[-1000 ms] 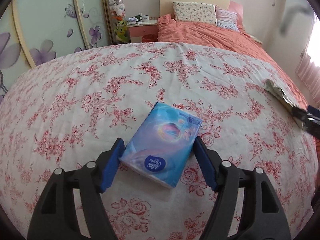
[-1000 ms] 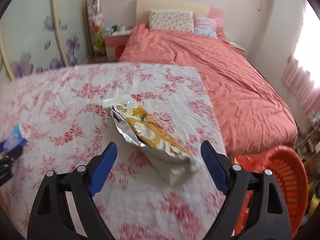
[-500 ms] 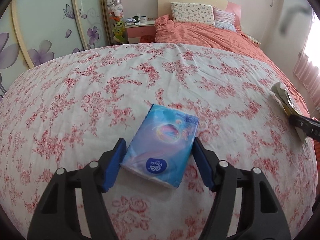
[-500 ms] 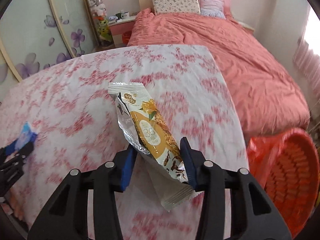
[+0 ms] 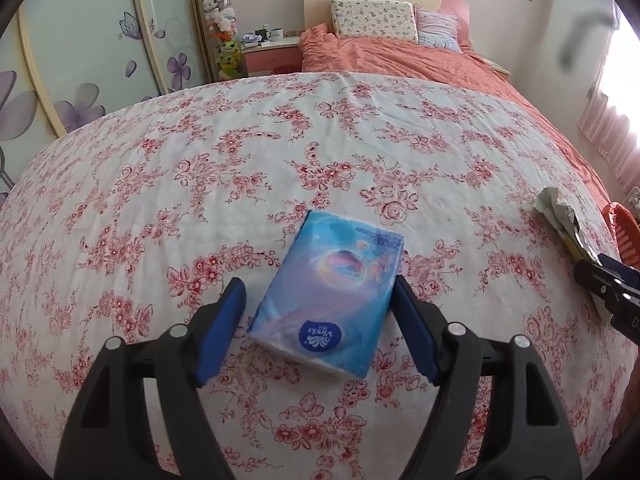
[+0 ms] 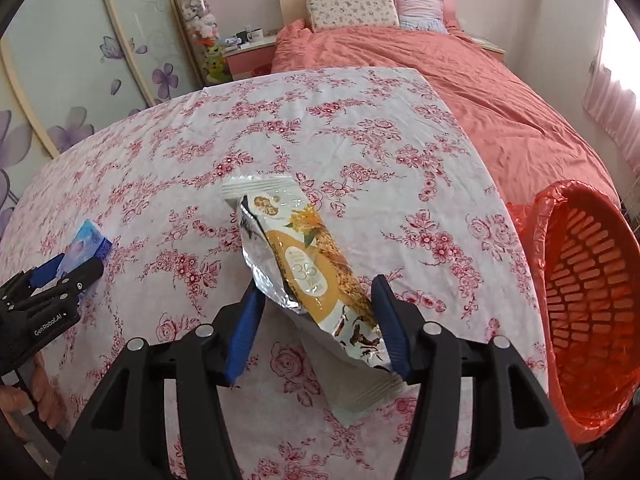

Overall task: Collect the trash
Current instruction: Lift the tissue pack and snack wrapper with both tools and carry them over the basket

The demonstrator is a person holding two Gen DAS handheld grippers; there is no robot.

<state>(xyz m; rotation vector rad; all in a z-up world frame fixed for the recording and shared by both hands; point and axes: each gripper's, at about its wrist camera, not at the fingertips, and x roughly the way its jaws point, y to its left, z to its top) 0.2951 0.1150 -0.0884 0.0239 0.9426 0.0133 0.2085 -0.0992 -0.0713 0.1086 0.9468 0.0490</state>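
On the floral desk, nothing binned yet: right gripper jaws opening round wrapper, red bin just beside; left gripper jaws astride tissue pack, w/ a gap at one pad.

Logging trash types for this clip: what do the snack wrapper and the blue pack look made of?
Snack wrapper: likely metallised plastic film, given the silvery, crinkled, reflective inside and glossy print. Blue pack: apparently tissues in thin soft plastic film, glossy and slightly puckered at the edges.
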